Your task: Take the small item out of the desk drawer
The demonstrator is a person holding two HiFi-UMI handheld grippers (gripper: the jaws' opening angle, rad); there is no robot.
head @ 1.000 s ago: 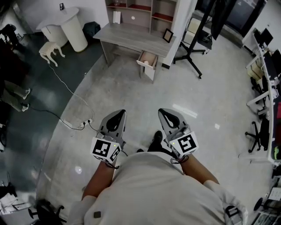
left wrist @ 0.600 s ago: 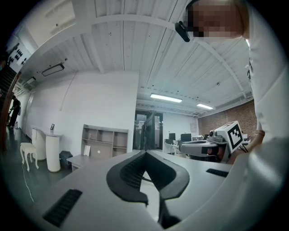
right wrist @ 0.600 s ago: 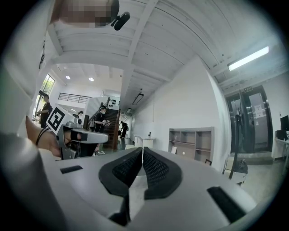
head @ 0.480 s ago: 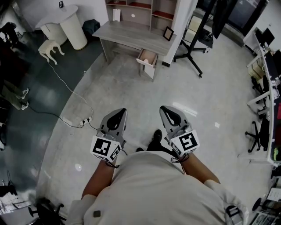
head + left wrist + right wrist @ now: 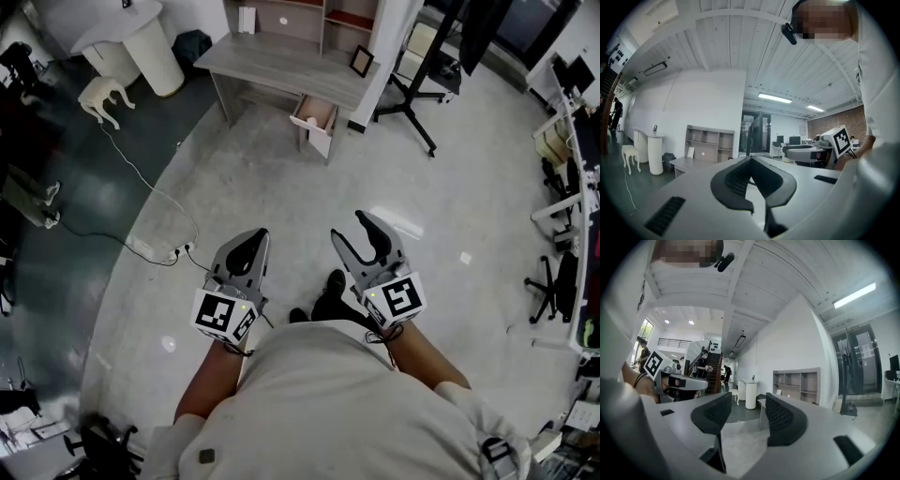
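Note:
A grey wooden desk (image 5: pixel 281 64) stands across the floor ahead, with its drawer (image 5: pixel 315 114) pulled open at the right end. The drawer's inside looks pale pink, and any small item in it is too far off to make out. I hold both grippers level at waist height, far short of the desk. My left gripper (image 5: pixel 255 234) has its pads (image 5: pixel 736 176) meeting at the tip, with nothing in them. My right gripper (image 5: pixel 351 226) has just been opening; its pads (image 5: pixel 780 416) stand apart with nothing between them.
A shelf unit (image 5: pixel 300 14) rises behind the desk and a picture frame (image 5: pixel 360 62) stands on it. A white pedestal (image 5: pixel 155 47) and small stool (image 5: pixel 101 97) are at the left. A cable and power strip (image 5: pixel 155 248) lie on the floor, with a black stand (image 5: pixel 408 89) at the right.
The right gripper's jaws have gone from shut to wide open. The left gripper stays shut. The desk and drawer now sit a little higher in the head view.

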